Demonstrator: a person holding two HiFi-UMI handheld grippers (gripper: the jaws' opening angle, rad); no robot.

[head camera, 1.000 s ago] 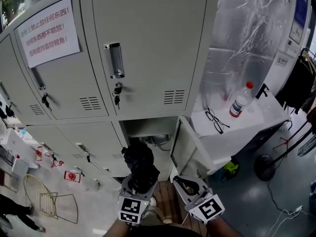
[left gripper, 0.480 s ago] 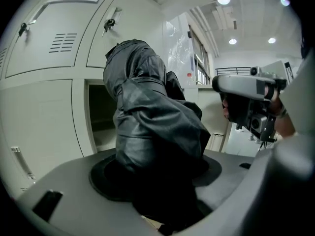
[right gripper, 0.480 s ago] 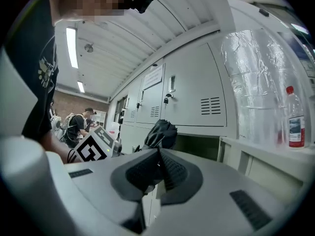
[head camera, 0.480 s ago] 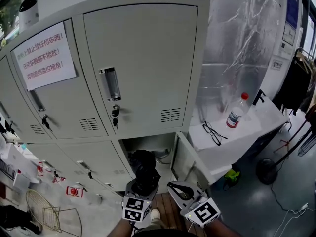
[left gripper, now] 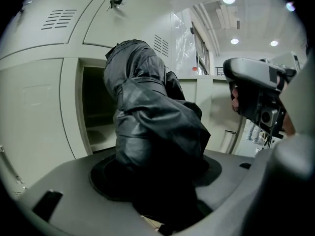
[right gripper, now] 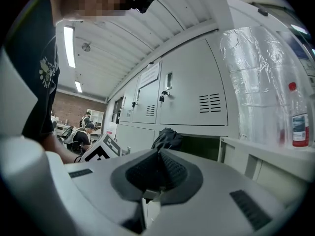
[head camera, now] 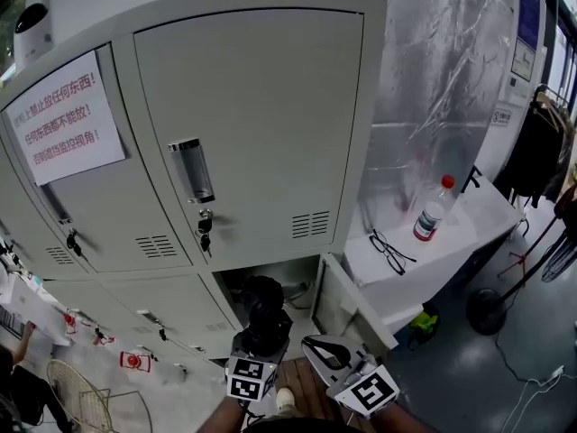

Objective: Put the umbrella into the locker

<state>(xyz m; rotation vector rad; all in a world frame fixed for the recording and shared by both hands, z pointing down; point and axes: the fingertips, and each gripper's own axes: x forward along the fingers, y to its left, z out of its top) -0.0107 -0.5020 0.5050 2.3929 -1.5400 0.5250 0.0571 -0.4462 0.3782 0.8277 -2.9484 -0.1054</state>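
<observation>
A folded black umbrella (head camera: 264, 309) sticks up from my left gripper (head camera: 261, 336), whose jaws are shut on its lower part. In the left gripper view the umbrella (left gripper: 152, 127) fills the middle, its top just in front of the open locker compartment (left gripper: 96, 112). In the head view that compartment (head camera: 290, 278) lies in the lower row, with its door (head camera: 347, 300) swung out to the right. My right gripper (head camera: 326, 352) hovers beside the left one, shut with nothing in it; its pads (right gripper: 170, 171) meet. Past them the umbrella (right gripper: 167, 139) shows at the opening.
A white table (head camera: 478, 210) to the right carries a clear bottle (head camera: 432, 208) with a red cap and a pair of glasses (head camera: 389, 251). Closed locker doors (head camera: 252, 124) rise above the opening, one with a paper notice (head camera: 63, 111). A wire rack (head camera: 77, 395) stands lower left.
My left gripper has carried the umbrella forward and lower, so its top now sits at the mouth of the open compartment. The right gripper has shifted slightly alongside it.
</observation>
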